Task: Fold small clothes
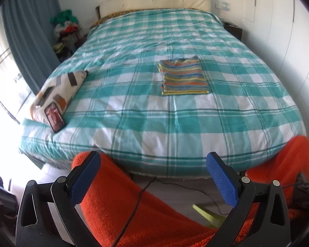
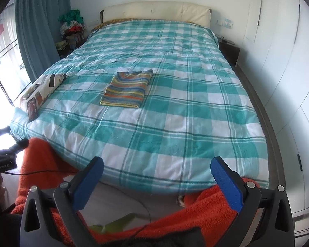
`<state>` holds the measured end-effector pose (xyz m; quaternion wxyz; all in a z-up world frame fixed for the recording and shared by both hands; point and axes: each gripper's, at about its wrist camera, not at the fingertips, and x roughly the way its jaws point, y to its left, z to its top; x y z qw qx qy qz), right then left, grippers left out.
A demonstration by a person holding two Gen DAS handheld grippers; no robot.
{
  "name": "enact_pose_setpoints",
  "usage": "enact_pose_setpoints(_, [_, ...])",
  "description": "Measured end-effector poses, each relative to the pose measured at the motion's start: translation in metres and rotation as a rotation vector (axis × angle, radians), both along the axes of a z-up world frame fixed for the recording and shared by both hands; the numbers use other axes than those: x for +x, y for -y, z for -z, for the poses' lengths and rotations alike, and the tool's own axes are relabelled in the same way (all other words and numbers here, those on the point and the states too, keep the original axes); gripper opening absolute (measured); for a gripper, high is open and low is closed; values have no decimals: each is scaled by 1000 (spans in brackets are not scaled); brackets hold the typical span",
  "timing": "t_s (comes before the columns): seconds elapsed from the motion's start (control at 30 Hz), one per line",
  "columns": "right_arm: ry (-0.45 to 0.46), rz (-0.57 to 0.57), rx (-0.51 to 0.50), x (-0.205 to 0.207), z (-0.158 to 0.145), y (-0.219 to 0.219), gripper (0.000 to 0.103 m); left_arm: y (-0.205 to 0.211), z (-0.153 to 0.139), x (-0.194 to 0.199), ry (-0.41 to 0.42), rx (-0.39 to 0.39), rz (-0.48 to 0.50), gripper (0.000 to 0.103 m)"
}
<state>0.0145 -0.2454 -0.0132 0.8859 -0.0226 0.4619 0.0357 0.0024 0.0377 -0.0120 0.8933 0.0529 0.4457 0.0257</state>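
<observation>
On the bed [image 1: 195, 123], checked cover smooth, we see one striped garment [image 1: 183, 76] already folded into a neat rectangle mid-mattress, well apart from the pillow [image 1: 59, 90] and phone [image 1: 55, 117] at the left edge. That piece looks done; nothing unfolded lies on the bed. Left gripper [image 1: 154, 181] and right gripper [image 2: 157, 185] hover off the foot, jaws released, holding nothing.

The right gripper [image 2: 156, 177] is hovering with jaws wide apart over the checked bedspread's [image 2: 175, 123] near edge; a folded striped garment [image 2: 126, 90] is lying mid-bed, well apart.
</observation>
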Motion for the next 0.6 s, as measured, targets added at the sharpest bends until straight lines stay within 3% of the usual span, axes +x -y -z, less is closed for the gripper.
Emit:
enact_pose_setpoints(0.27, [-13, 39, 6, -13, -6, 3, 102, -8, -2, -3, -16, -11, -28, 102])
enact_pose_setpoints(0.6, [42, -18, -26, -21, -26, -12, 102, -7, -11, -2, 11, -11, 0, 102])
